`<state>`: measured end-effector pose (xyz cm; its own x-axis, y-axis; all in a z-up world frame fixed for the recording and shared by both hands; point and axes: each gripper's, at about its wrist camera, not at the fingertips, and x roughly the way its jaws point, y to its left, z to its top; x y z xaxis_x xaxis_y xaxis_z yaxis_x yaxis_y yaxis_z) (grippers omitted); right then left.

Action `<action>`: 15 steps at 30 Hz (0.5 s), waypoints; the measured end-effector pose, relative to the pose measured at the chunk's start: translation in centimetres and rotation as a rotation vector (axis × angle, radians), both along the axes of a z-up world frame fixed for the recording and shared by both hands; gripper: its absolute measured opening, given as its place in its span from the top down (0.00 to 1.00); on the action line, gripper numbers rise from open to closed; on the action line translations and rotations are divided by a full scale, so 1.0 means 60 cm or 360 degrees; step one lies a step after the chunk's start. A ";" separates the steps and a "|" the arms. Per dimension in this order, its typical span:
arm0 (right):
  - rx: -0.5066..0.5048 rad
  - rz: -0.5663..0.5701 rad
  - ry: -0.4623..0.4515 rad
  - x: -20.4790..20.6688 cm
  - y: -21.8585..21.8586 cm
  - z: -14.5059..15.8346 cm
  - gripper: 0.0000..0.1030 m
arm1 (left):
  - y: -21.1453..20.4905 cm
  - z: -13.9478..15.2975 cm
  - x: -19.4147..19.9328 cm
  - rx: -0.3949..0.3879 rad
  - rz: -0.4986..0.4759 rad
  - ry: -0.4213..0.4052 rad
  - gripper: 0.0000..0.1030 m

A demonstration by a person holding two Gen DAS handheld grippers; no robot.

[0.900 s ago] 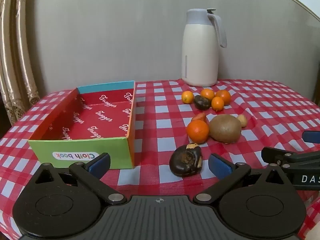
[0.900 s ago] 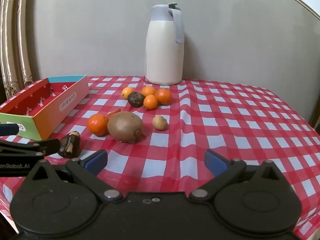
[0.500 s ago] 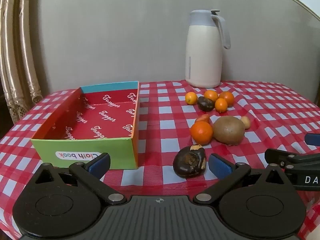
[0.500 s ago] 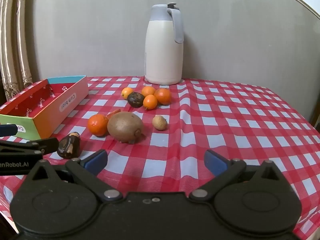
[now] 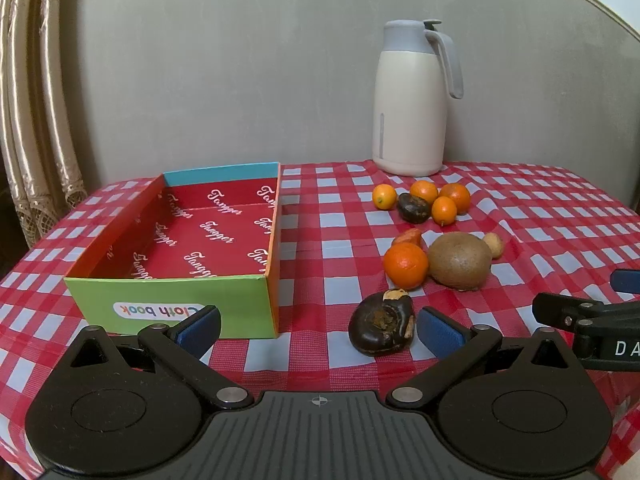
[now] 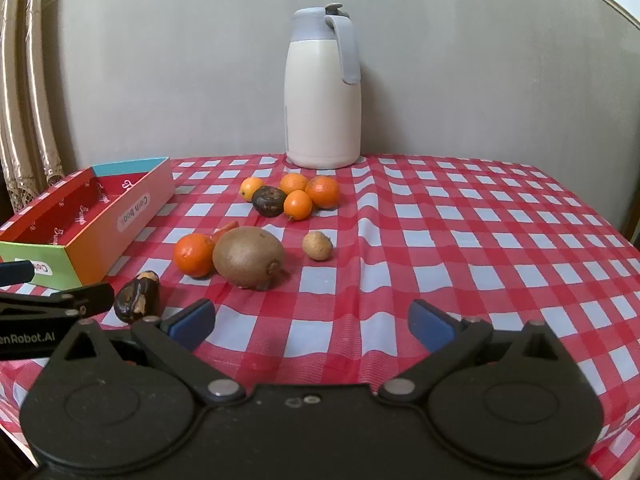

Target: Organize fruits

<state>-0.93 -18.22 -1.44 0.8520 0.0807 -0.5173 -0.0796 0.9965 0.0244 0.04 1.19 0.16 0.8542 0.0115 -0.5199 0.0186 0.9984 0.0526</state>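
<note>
Red-and-white checked cloth covers the table in front of you, with a plain grey wall behind it and a curtain at the far left. Your left tongs stand wide open and hold nothing; a dark, shrivelled fruit lies on the cloth just inside the right pad, though contact cannot be judged. Your right tongs are likewise spread wide and empty, over bare cloth. Each pair shows at the edge of the other's view, so they sit side by side at the near edge. Left of the left tongs, close to its left pad, stands the open cardboard box with a green near wall and a red printed lining, nothing in it. Beyond the dark fruit, an orange mandarin rests against a large brown kiwi, with a small reddish piece just behind the mandarin and a little tan fruit at the kiwi's far right. Farther back a cluster of four small orange fruits huddles round a second dark fruit. At the far edge, against the wall, a cream jug with a grey lid and handle stands upright.
</note>
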 end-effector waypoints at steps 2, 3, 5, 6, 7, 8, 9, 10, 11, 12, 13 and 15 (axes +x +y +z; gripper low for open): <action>0.0000 0.0001 0.0001 0.001 0.001 -0.001 0.00 | 0.000 0.000 0.000 -0.0001 -0.0002 0.0000 0.00; 0.0000 0.0001 -0.0002 0.000 0.002 -0.001 0.00 | 0.001 0.000 0.000 -0.0001 -0.0003 0.0001 0.00; 0.0003 -0.0004 -0.0005 0.000 0.001 -0.001 0.00 | -0.001 -0.001 -0.001 0.0004 0.0000 -0.0003 0.00; 0.0010 -0.0005 -0.0003 0.001 -0.001 -0.001 0.00 | 0.000 -0.001 -0.001 0.0003 -0.0001 -0.0003 0.00; 0.0015 -0.0006 -0.0001 0.001 -0.001 -0.001 0.00 | 0.000 -0.001 -0.001 0.0002 0.0000 -0.0004 0.00; 0.0019 -0.0007 0.0001 0.001 -0.001 -0.002 0.00 | 0.000 -0.001 -0.001 0.0003 0.0000 -0.0004 0.00; 0.0022 -0.0008 0.0002 0.002 -0.002 -0.002 0.00 | 0.000 -0.001 -0.001 0.0003 0.0000 -0.0004 0.00; 0.0020 -0.0006 0.0001 0.002 -0.002 -0.002 0.00 | 0.000 -0.001 -0.001 0.0003 -0.0001 -0.0004 0.00; 0.0020 -0.0005 0.0001 0.002 -0.002 -0.002 0.00 | 0.000 -0.001 -0.001 0.0003 -0.0001 -0.0003 0.00; 0.0019 -0.0006 0.0002 0.003 -0.002 -0.001 0.00 | 0.000 -0.001 -0.001 0.0004 -0.0001 -0.0003 0.00; 0.0019 -0.0005 0.0001 0.003 -0.002 -0.001 0.00 | -0.001 -0.001 -0.001 0.0005 0.0000 -0.0004 0.00; 0.0020 -0.0006 0.0001 0.003 -0.003 -0.001 0.00 | 0.000 -0.001 -0.002 0.0007 -0.0003 -0.0005 0.00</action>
<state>-0.76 -18.38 -1.53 0.8518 0.0842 -0.5170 -0.0760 0.9964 0.0370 -0.10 1.21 0.11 0.8560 0.0124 -0.5169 0.0202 0.9982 0.0573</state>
